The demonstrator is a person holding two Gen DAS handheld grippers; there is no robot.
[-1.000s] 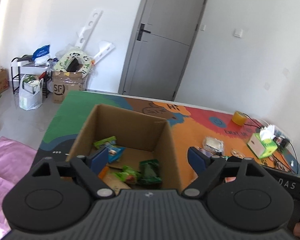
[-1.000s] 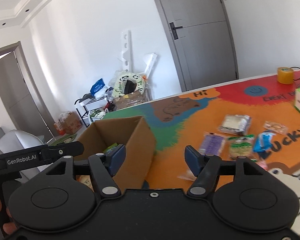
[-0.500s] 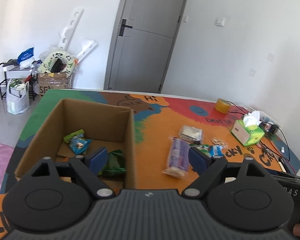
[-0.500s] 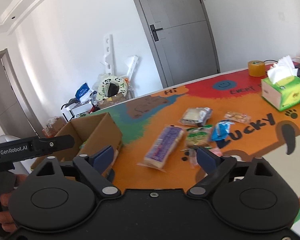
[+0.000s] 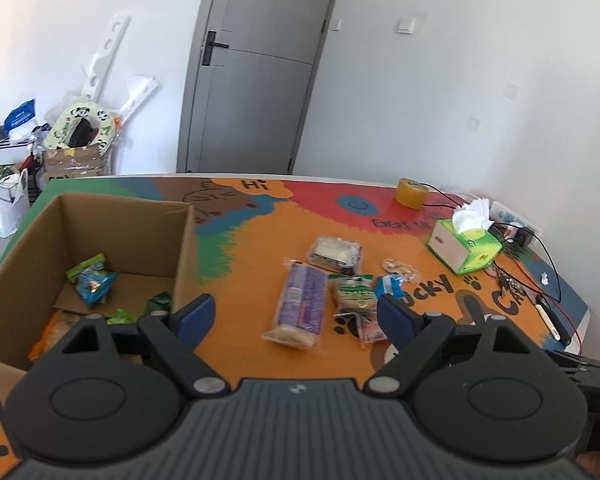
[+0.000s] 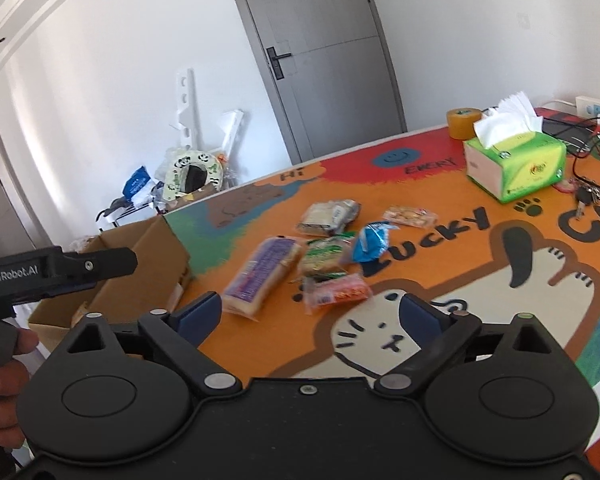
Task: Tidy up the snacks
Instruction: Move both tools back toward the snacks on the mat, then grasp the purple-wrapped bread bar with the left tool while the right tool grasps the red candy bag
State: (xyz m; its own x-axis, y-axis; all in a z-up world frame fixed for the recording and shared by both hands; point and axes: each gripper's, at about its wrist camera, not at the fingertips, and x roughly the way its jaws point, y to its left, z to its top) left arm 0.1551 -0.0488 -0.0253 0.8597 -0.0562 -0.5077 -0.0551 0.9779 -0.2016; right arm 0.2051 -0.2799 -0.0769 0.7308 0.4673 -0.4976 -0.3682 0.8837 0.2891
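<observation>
Both grippers hang above the table (image 5: 260,236) with their jaws spread wide and nothing between them. The left gripper (image 5: 296,316) points over the near edge of the cardboard box (image 5: 120,236), which stands at the left end of the table and already holds a few snack packets (image 5: 92,282) in green and blue wrappers. The right gripper (image 6: 312,312) points at the orange part of the tabletop, just short of the loose snacks.

Those snacks lie in a cluster to the right of the box, well clear of it: a long purple packet (image 6: 266,276), a green one (image 6: 324,256) just beside it, a small red one (image 6: 338,290) nearest the jaws, a blue one (image 6: 370,242), and two pale packets (image 6: 328,216) farther back. A green tissue box (image 6: 516,164) and a roll of tape (image 6: 464,122) stand beyond them. At the left edge of the right-hand view, a hand (image 6: 0,364) grips the other gripper's handle.
</observation>
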